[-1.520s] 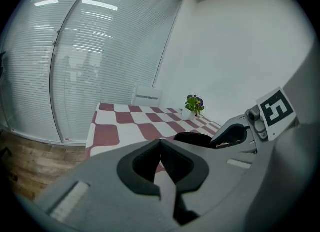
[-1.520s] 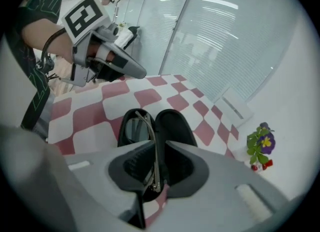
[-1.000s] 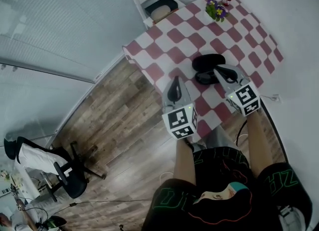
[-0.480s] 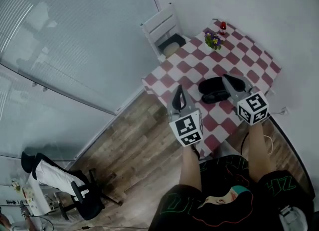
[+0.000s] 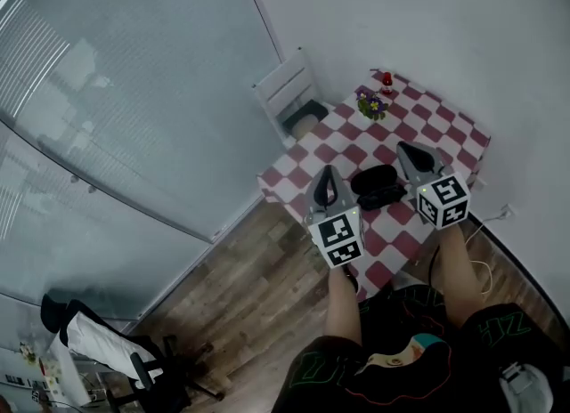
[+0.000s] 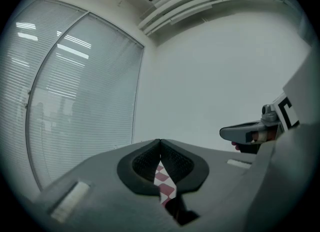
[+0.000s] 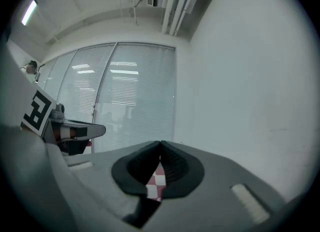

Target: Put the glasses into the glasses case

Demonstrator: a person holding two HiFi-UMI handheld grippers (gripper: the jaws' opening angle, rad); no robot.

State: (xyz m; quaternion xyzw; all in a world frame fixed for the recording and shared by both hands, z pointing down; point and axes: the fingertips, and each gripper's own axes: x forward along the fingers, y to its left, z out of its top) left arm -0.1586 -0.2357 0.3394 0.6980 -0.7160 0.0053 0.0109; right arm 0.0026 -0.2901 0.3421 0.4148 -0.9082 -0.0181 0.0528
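A black glasses case [image 5: 374, 176] lies open on the red-and-white checkered table [image 5: 419, 131], with dark glasses [image 5: 383, 196] just in front of it. Both grippers are held well above the table and point at the room, not at the objects. My left gripper [image 5: 328, 169] hangs over the table's near left edge, jaws closed tip to tip with nothing between them [image 6: 160, 141]. My right gripper [image 5: 401, 146] is to the right of the case, likewise shut and empty [image 7: 160, 143]. Each gripper view shows only a sliver of checkered cloth between the pads.
A white chair [image 5: 292, 100] stands at the table's far left. A small pot of flowers [image 5: 369, 103] and a red object [image 5: 386, 79] sit at the far end. A glass wall with blinds [image 5: 134, 91] runs along the left; an office chair [image 5: 134, 358] stands on the wooden floor.
The head view has risen and pulled back, so table, case and glasses look smaller and farther. Both grippers stayed shut and came up away from the tabletop.
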